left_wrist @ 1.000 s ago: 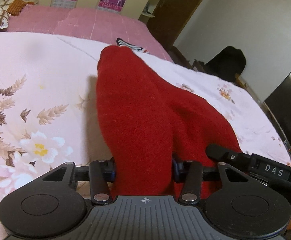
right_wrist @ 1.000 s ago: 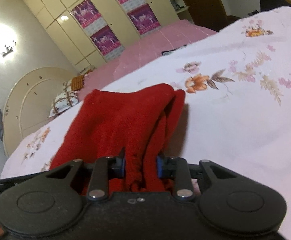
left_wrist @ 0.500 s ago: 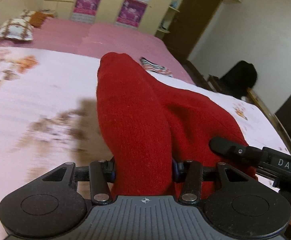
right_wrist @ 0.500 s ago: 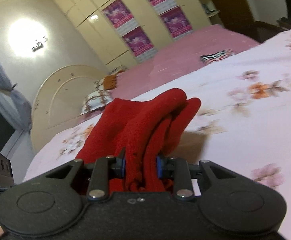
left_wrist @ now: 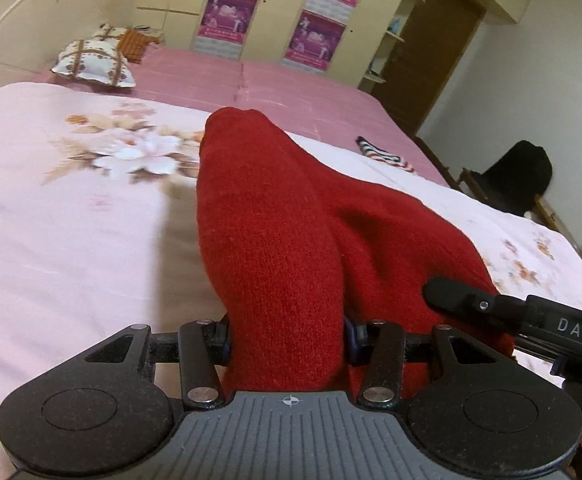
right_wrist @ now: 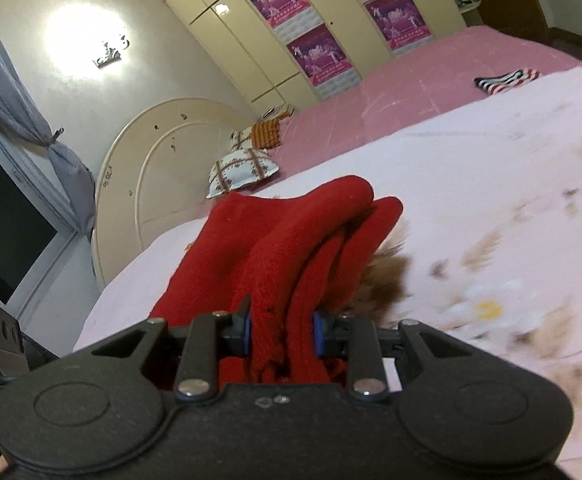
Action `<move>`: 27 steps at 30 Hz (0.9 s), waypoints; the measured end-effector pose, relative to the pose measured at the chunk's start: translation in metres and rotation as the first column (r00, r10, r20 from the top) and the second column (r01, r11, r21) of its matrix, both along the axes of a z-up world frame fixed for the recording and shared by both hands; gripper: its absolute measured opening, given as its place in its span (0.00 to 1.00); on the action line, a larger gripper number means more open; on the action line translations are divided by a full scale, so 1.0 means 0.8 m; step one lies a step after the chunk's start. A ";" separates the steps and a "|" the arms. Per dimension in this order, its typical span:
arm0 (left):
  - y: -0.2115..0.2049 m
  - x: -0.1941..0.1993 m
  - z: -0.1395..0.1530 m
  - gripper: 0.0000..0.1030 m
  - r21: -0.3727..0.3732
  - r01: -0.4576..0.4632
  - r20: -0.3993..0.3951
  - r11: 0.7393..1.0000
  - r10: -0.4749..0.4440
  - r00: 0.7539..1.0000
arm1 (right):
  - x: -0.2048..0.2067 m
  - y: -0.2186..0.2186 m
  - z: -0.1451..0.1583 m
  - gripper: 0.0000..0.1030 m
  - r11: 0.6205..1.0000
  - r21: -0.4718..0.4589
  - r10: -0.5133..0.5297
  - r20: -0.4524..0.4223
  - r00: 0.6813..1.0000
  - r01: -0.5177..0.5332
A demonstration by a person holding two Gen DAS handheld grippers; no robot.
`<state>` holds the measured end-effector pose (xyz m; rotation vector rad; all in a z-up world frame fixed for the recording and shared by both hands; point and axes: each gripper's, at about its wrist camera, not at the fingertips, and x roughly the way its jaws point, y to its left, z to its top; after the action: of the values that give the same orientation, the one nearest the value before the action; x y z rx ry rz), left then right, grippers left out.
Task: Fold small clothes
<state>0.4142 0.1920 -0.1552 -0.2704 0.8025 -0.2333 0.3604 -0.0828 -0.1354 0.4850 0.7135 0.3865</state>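
Red garment (left_wrist: 283,248): thick fuzzy knit, matt. Bedsheet (left_wrist: 71,240): smooth thin cloth, floral print. Left gripper (left_wrist: 287,338): matt black grainy plastic, ribbed grey plate, shiny metal pins. Right gripper (right_wrist: 282,330): same matt black plastic. Headboard (right_wrist: 163,168): cream, smooth painted, slight sheen. Wardrobe (right_wrist: 251,20): glossy posters.

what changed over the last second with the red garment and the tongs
Both tongs carried the red garment across the flowered bedspread toward the headboard end; the pillow now shows in both views. Nothing was grabbed or released: left tongs and right tongs stay clamped on it.
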 end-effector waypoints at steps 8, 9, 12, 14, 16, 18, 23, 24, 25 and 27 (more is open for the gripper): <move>0.041 0.009 -0.065 0.83 0.012 -0.023 -0.028 1.000 0.023 0.999 | 0.014 0.029 -0.057 0.29 0.997 -0.056 -0.060 -0.095 0.994 0.055; 0.042 0.008 -0.068 0.85 0.012 -0.025 -0.029 1.000 0.025 0.999 | 0.014 0.023 -0.065 0.31 0.996 -0.055 -0.075 -0.110 0.991 0.070; 0.042 0.007 -0.064 0.85 0.027 -0.034 -0.028 0.999 0.035 0.999 | 0.008 0.017 -0.071 0.34 0.994 -0.065 -0.100 -0.115 0.988 0.093; 0.041 -0.002 -0.051 0.85 0.057 -0.049 -0.006 0.997 0.049 0.999 | 0.004 0.021 -0.061 0.33 0.989 -0.104 -0.116 -0.101 0.988 0.105; 0.046 -0.017 -0.041 0.85 0.067 -0.043 0.017 0.997 0.042 0.999 | -0.004 0.026 -0.046 0.32 0.983 -0.137 -0.134 -0.075 0.988 0.123; 0.049 -0.033 -0.032 0.85 0.074 -0.031 0.024 0.997 0.029 0.999 | -0.018 0.027 -0.027 0.30 0.977 -0.169 -0.137 -0.039 0.990 0.128; 0.044 -0.058 -0.041 0.85 0.089 -0.017 -0.012 0.996 0.018 1.000 | -0.062 0.057 0.012 0.29 0.960 -0.276 -0.028 0.060 0.998 0.043; 0.040 -0.064 -0.044 0.85 0.098 -0.016 -0.023 0.995 0.018 1.000 | -0.071 0.064 0.013 0.28 0.958 -0.287 -0.003 0.059 0.998 0.020; 0.036 -0.064 -0.050 0.85 0.106 -0.017 -0.040 0.994 0.021 0.999 | -0.080 0.071 0.011 0.27 0.956 -0.292 0.017 0.051 0.999 -0.001; 0.033 -0.062 -0.062 0.85 0.114 -0.021 -0.062 0.993 0.028 0.998 | -0.087 0.083 0.001 0.25 0.950 -0.312 0.033 0.026 0.999 -0.023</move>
<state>0.3642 0.2181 -0.2046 -0.1810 0.8714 -0.1558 0.2909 -0.0165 -0.1347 0.1693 0.7366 0.2998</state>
